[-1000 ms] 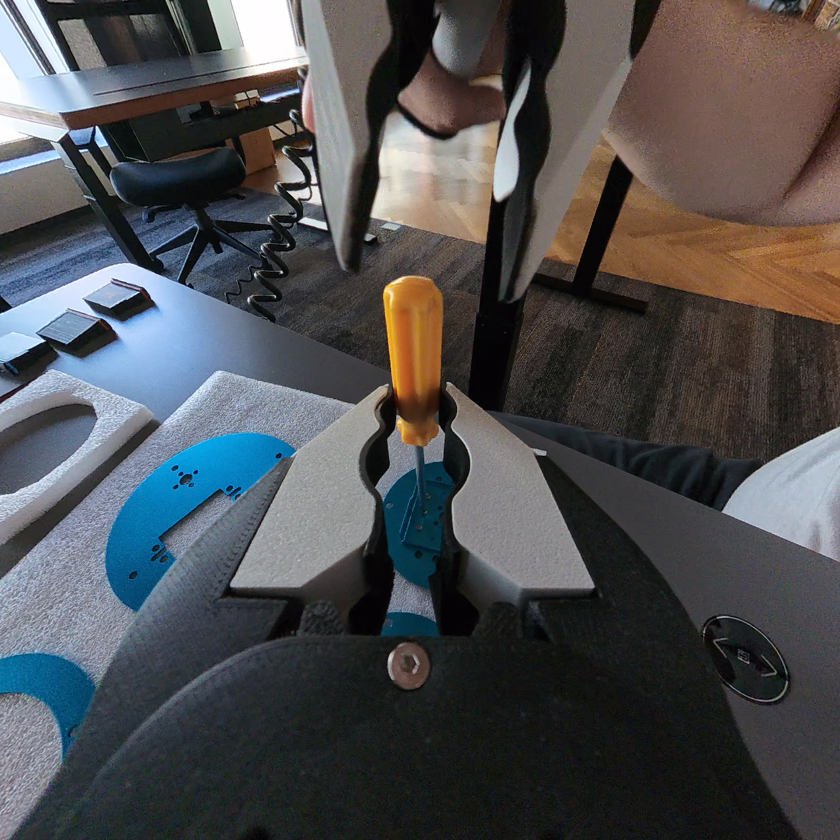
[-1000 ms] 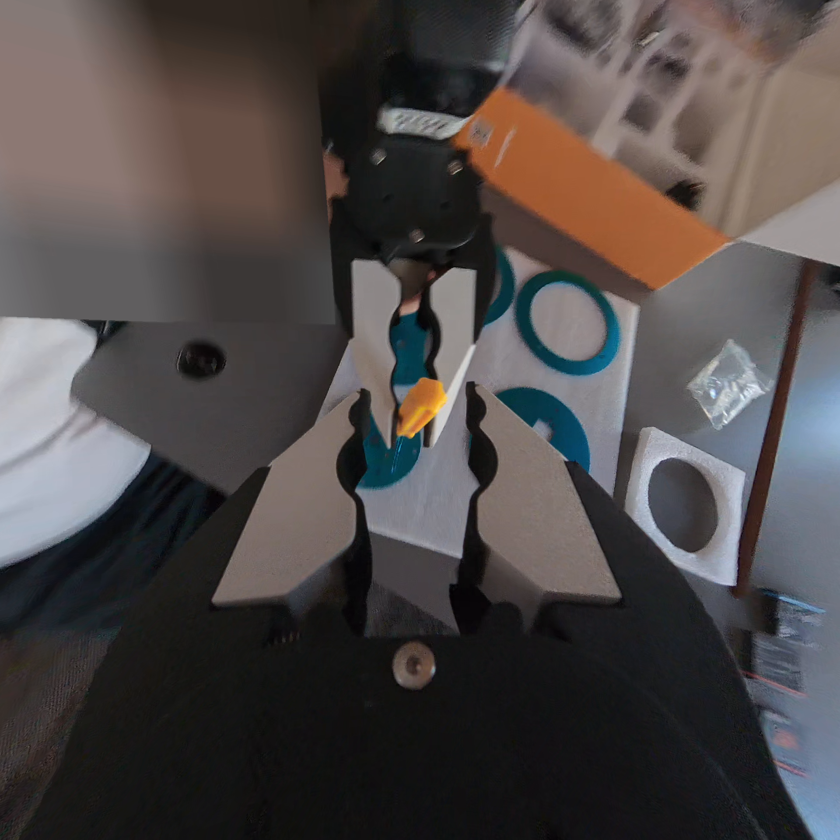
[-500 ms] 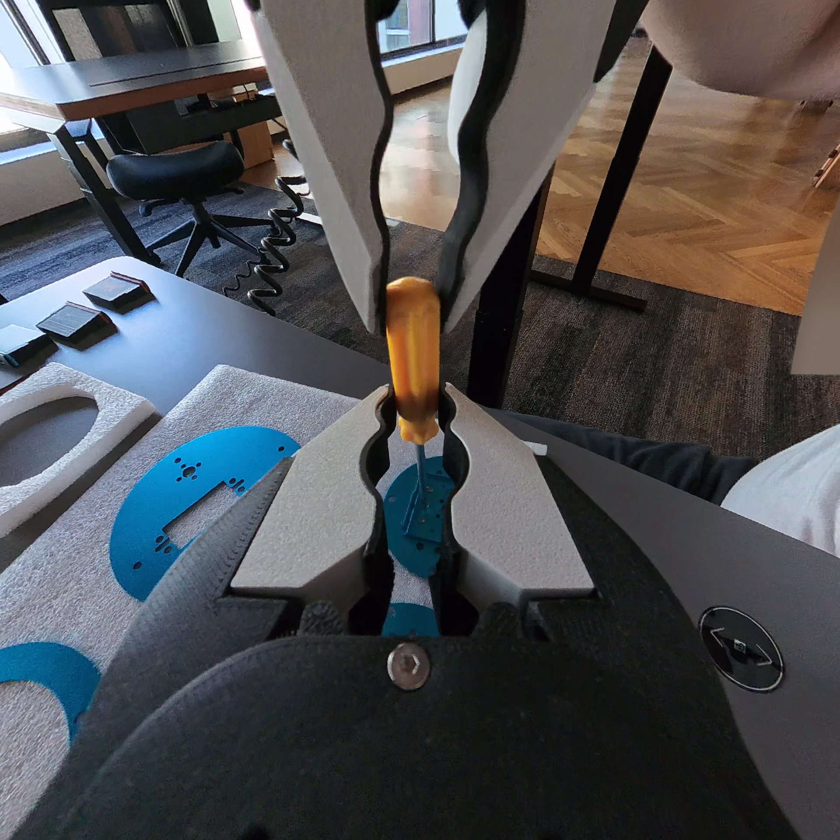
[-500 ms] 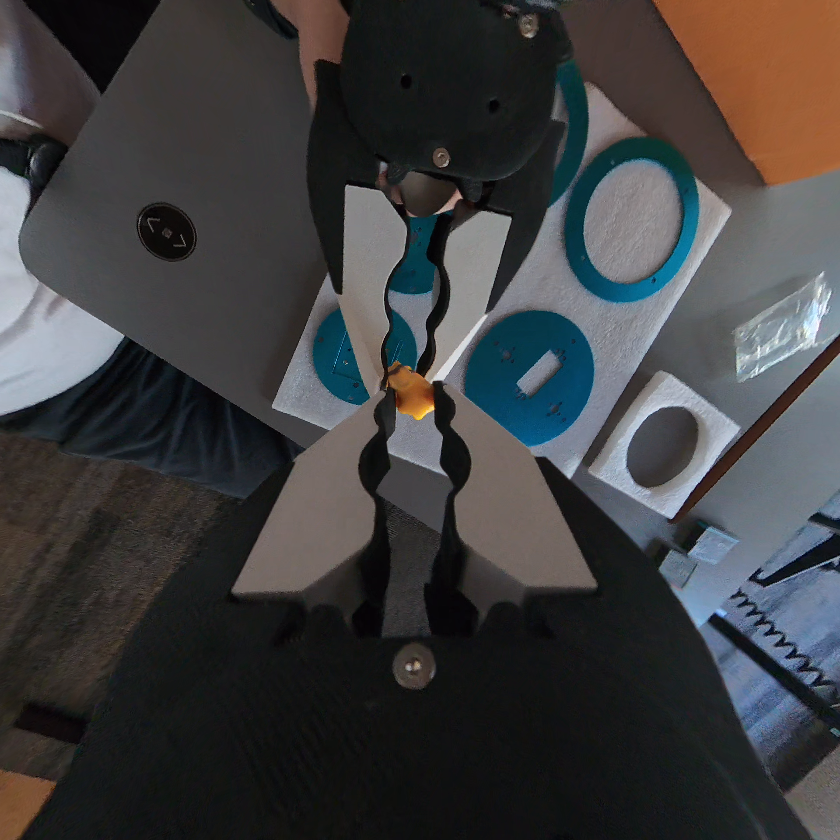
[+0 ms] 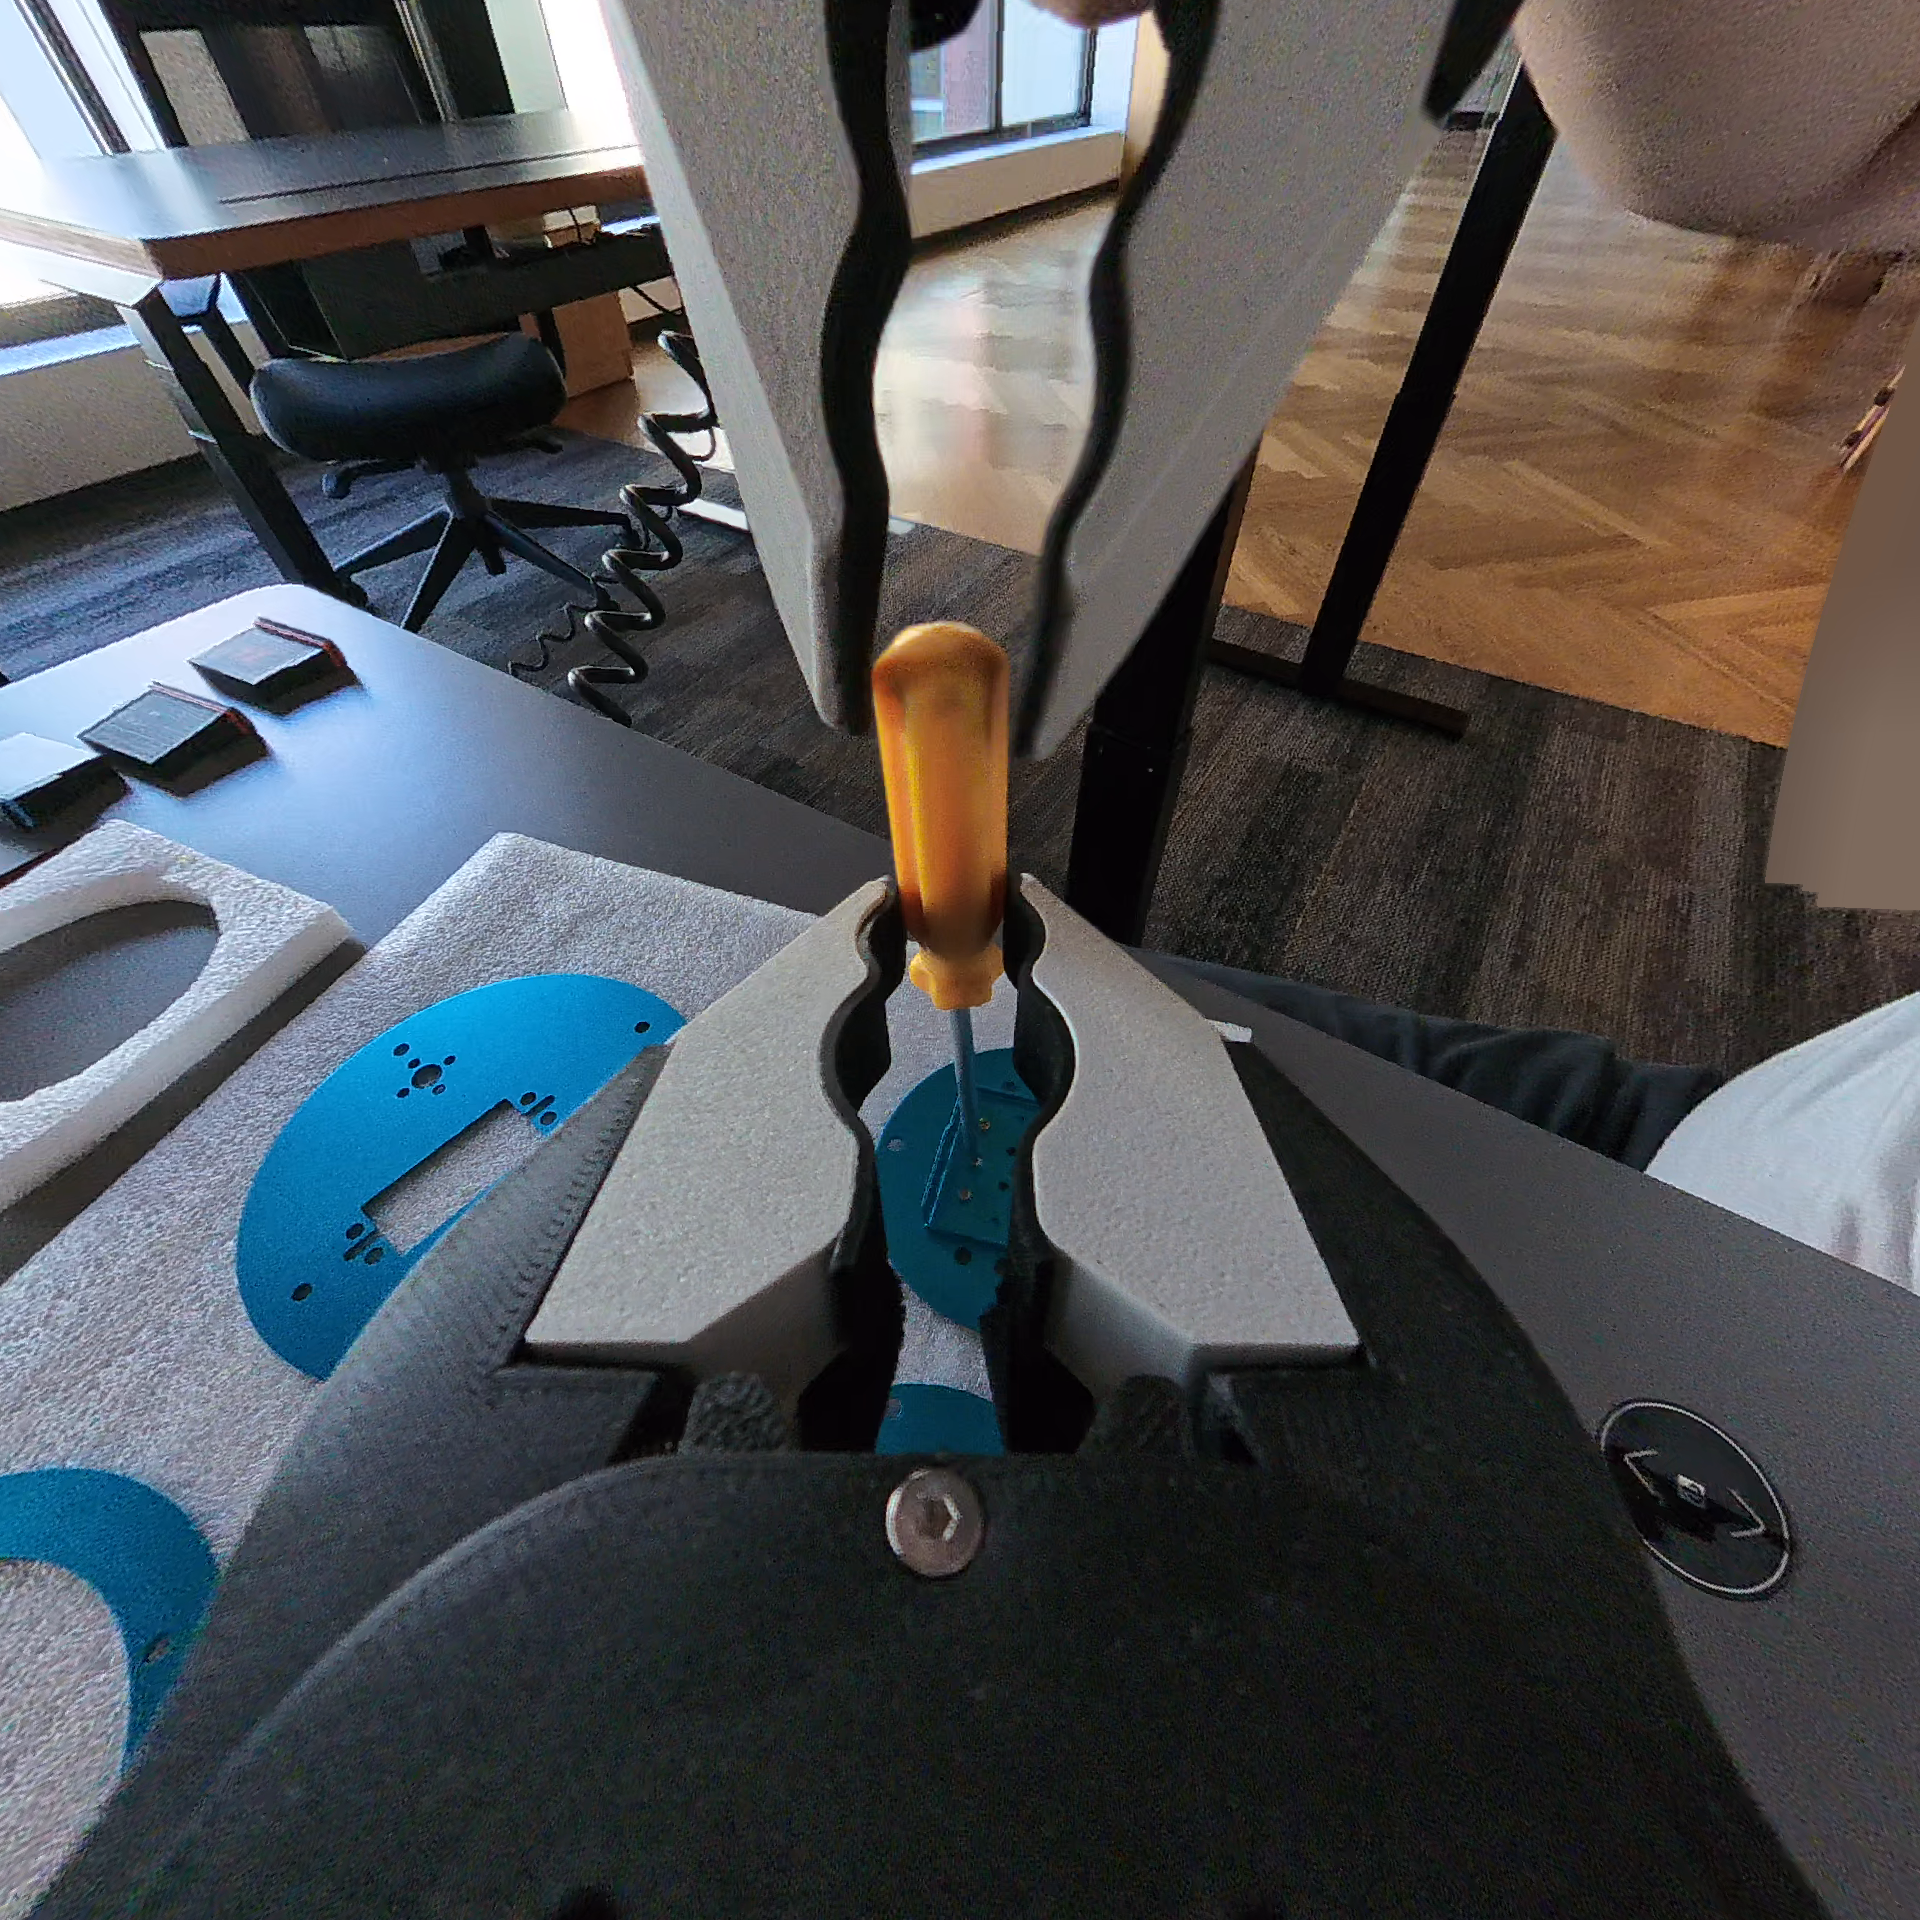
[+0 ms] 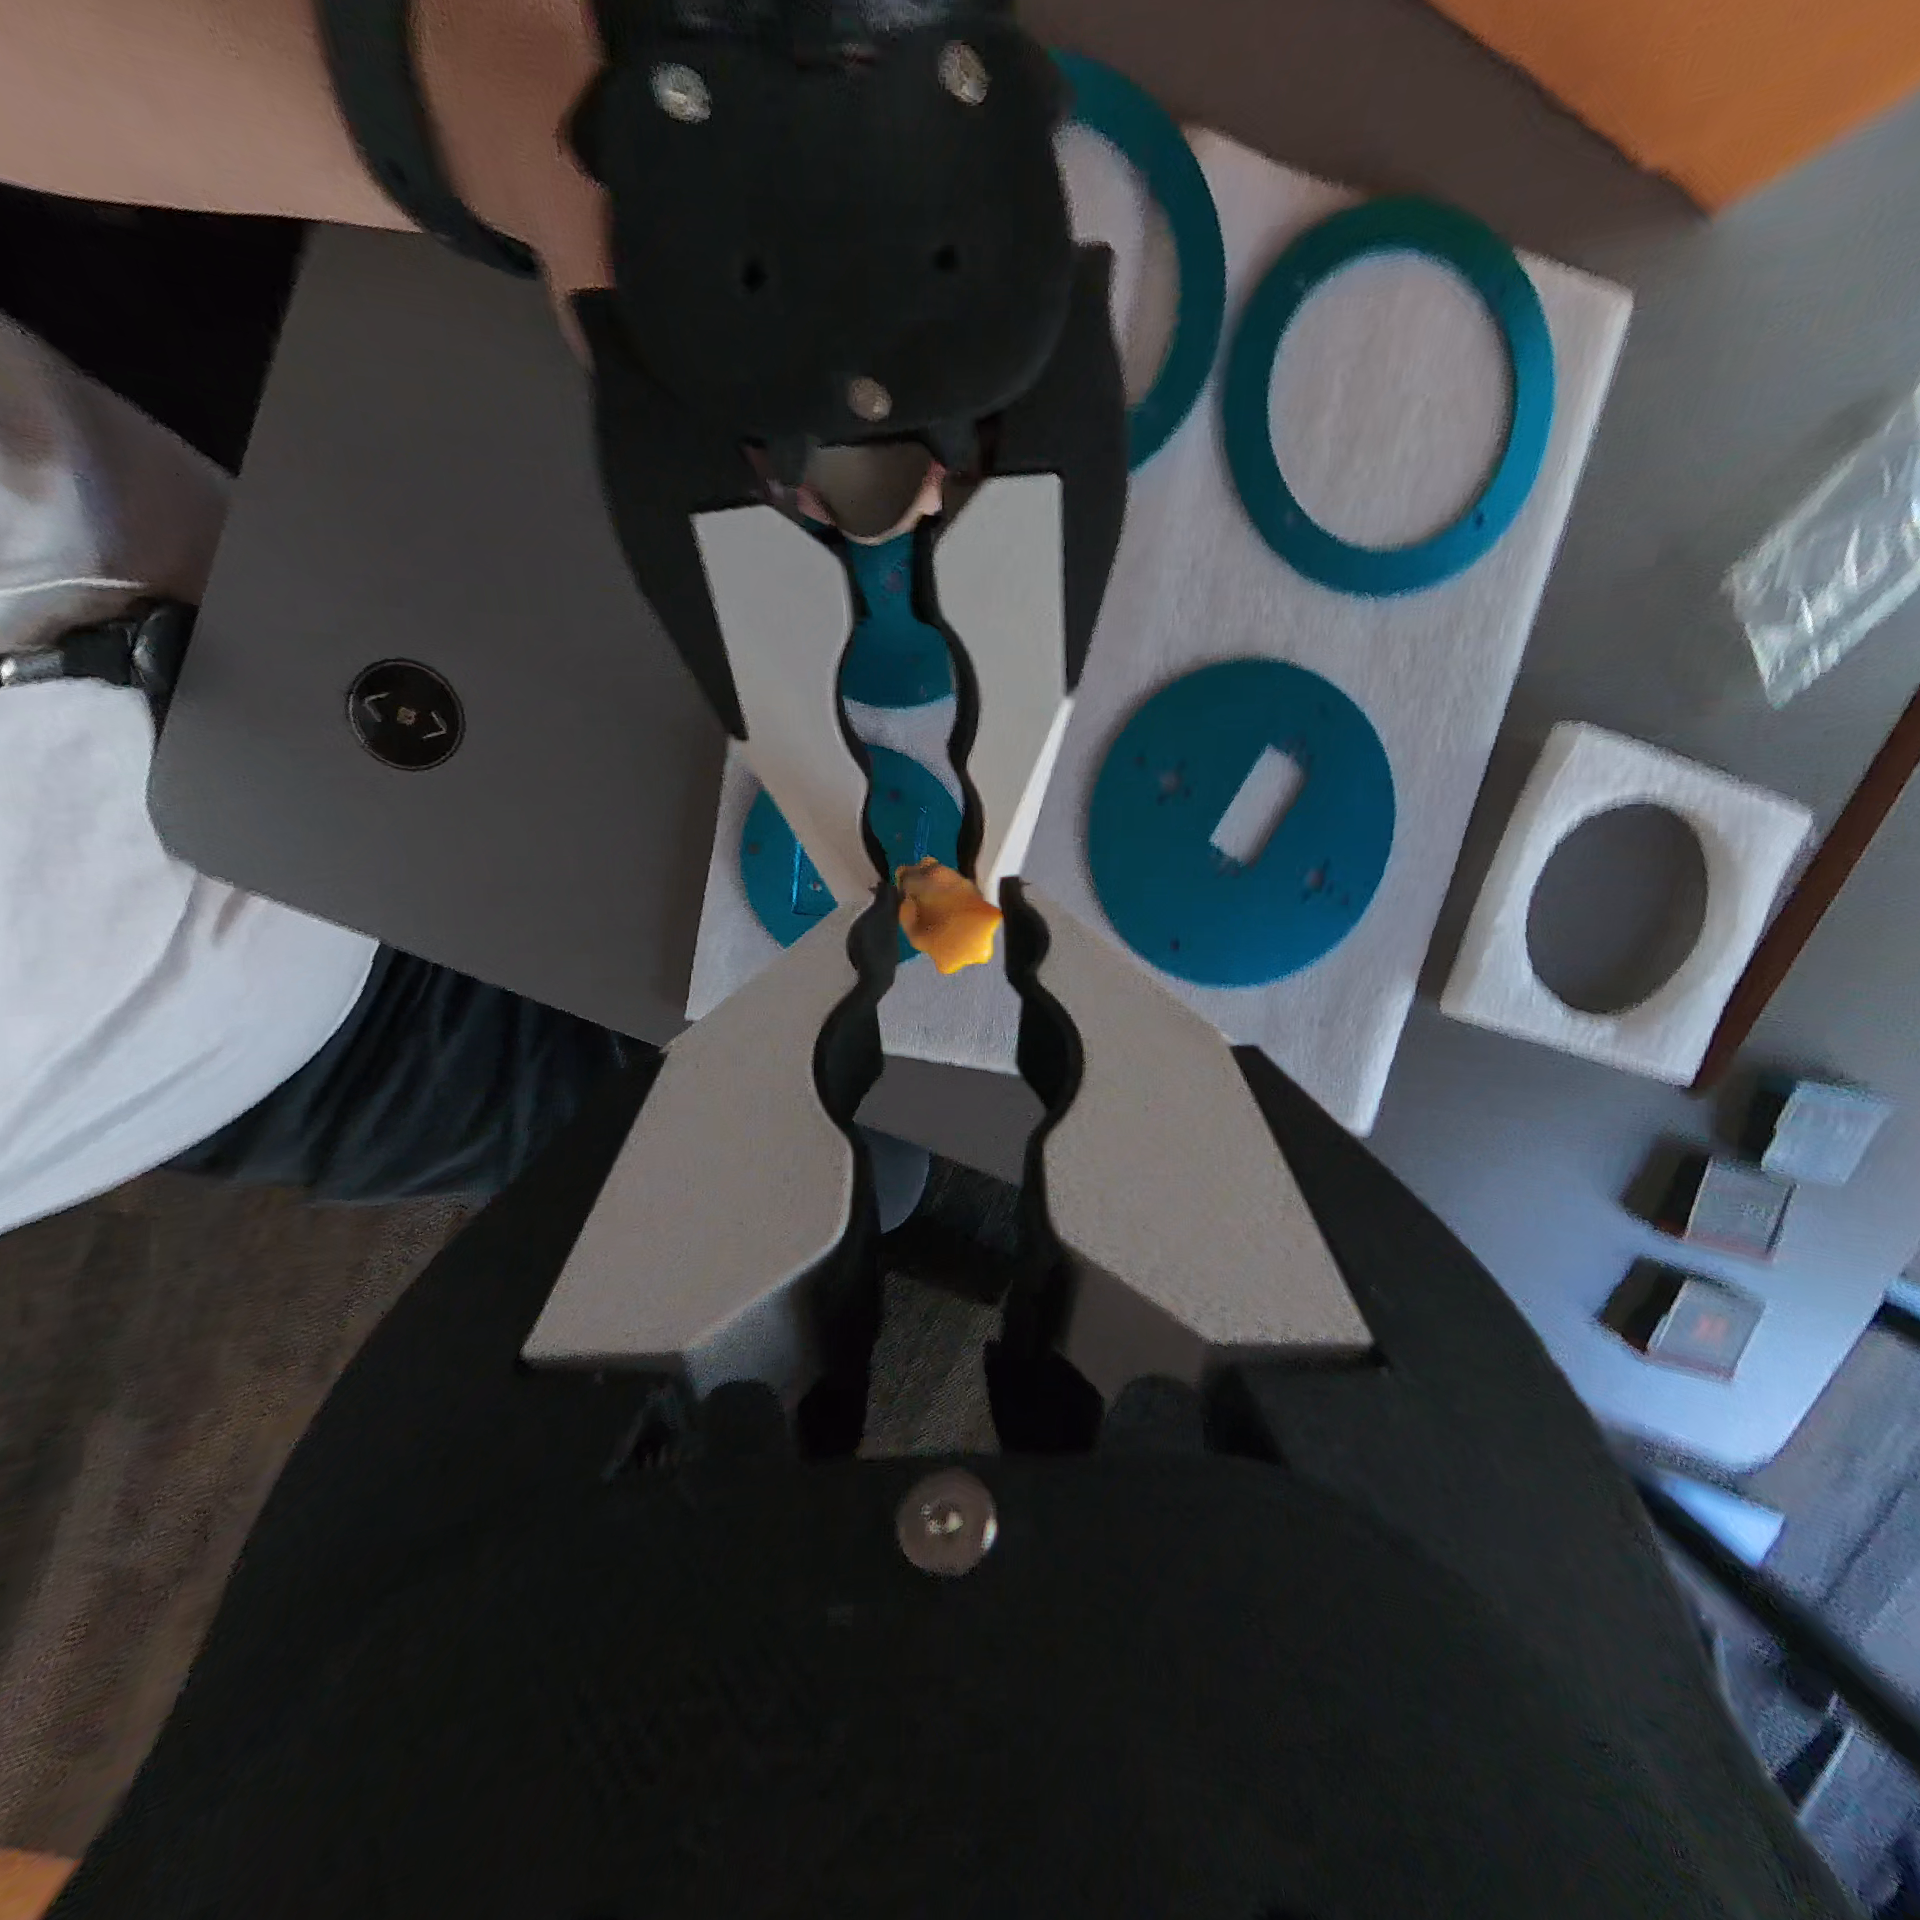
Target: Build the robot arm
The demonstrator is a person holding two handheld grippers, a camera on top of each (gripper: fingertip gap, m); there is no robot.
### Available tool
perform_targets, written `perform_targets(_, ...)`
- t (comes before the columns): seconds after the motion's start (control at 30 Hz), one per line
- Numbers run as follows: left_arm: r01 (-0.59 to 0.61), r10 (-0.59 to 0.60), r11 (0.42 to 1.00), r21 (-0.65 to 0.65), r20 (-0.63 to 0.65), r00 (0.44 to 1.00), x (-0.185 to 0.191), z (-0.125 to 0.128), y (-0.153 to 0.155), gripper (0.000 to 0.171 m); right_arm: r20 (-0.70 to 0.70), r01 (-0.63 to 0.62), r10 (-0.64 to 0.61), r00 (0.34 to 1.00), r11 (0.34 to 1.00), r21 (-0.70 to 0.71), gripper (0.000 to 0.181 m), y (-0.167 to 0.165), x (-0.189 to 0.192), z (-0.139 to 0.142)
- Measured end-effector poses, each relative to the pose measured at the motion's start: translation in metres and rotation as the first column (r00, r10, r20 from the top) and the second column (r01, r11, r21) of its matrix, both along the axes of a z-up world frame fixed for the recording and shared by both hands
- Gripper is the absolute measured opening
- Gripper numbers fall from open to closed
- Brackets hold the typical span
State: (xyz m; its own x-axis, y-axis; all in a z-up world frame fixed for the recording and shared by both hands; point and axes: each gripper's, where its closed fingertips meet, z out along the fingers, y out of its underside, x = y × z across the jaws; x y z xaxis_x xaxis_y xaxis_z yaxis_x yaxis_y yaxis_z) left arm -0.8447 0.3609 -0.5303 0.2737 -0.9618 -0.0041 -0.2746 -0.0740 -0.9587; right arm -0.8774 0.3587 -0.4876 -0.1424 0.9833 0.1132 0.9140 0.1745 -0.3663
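Observation:
An orange-handled screwdriver (image 5: 940, 810) stands upright with its tip on a small blue bracket (image 5: 977, 1174), which lies on a small blue disc (image 5: 914, 1236). My left gripper (image 5: 951, 904) is shut on the lower part of the handle. My right gripper (image 5: 935, 727) comes down from above and is shut on the top of the handle. In the right wrist view I look straight down on the handle's end (image 6: 945, 914) between the right gripper's (image 6: 943, 920) fingertips, and the left gripper (image 6: 925, 868) reaches in from the top.
A white foam sheet (image 5: 623, 914) on the grey table carries a blue disc with a rectangular slot (image 6: 1236, 821) and blue rings (image 6: 1387, 395). A foam block with a hole (image 6: 1621, 904), small dark blocks (image 6: 1735, 1205) and a plastic bag (image 6: 1839, 582) lie beside it. A person in white (image 5: 1818, 1143) sits at the table's edge.
My right gripper came down over the handle's top and closed on it, and its view has since rotated a little. The left gripper stayed shut on the screwdriver in place.

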Motion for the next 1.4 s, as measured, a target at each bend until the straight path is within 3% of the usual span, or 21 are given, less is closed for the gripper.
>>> perform_targets(0.13,0.007,-0.007,1.000,0.009,-0.007,1.000,0.001,0.000,-0.001,0.017,-0.034,-0.300,0.305,0.952,0.949,0.099,0.023,-0.005,0.001,0.008)
perform_targets(0.3,0.016,-0.016,1.000,0.013,-0.020,1.000,0.002,0.000,-0.001,0.017,0.069,-0.348,0.343,0.937,0.934,0.083,0.019,-0.002,0.007,-0.001)
perform_targets(0.4,0.020,-0.020,1.000,0.014,-0.019,1.000,0.002,-0.001,-0.002,0.017,0.091,-0.299,0.294,0.952,0.953,0.046,0.018,-0.002,0.007,-0.002)
perform_targets(0.57,0.023,-0.023,1.000,0.000,0.000,1.000,0.001,-0.001,-0.002,0.017,0.063,-0.061,0.062,0.996,0.998,-0.019,0.018,-0.001,0.007,-0.003)
perform_targets(0.73,0.000,0.000,1.000,0.016,-0.018,1.000,0.003,-0.002,-0.001,0.015,0.055,0.179,-0.177,0.983,0.983,-0.043,0.017,0.004,0.014,-0.004)
perform_targets(0.83,0.014,-0.014,1.000,0.017,-0.020,1.000,0.001,-0.002,-0.003,0.015,0.041,0.162,-0.161,0.986,0.987,-0.011,0.017,0.001,0.011,-0.003)
perform_targets(0.9,0.016,-0.016,1.000,0.013,-0.006,1.000,0.000,-0.002,-0.003,0.015,0.042,0.072,-0.073,0.996,0.997,0.024,0.017,0.000,0.010,-0.003)
perform_targets(1.03,0.026,-0.026,1.000,0.015,0.000,1.000,0.001,-0.002,-0.005,0.015,0.035,-0.061,0.062,0.997,0.998,-0.034,0.016,-0.005,0.007,-0.003)
perform_targets(1.23,0.029,-0.029,1.000,0.010,0.019,0.999,0.001,-0.002,-0.004,0.015,0.087,-0.136,0.137,0.987,0.991,-0.006,0.017,-0.004,0.009,-0.006)
perform_targets(1.3,0.030,-0.030,0.999,0.013,0.018,0.999,0.001,-0.002,-0.004,0.015,0.106,-0.129,0.128,0.986,0.992,0.000,0.017,-0.003,0.009,-0.006)
perform_targets(1.4,0.030,-0.030,1.000,0.006,0.016,0.999,0.000,-0.002,-0.003,0.015,0.115,-0.016,0.020,0.993,0.999,-0.034,0.016,-0.001,0.008,-0.007)
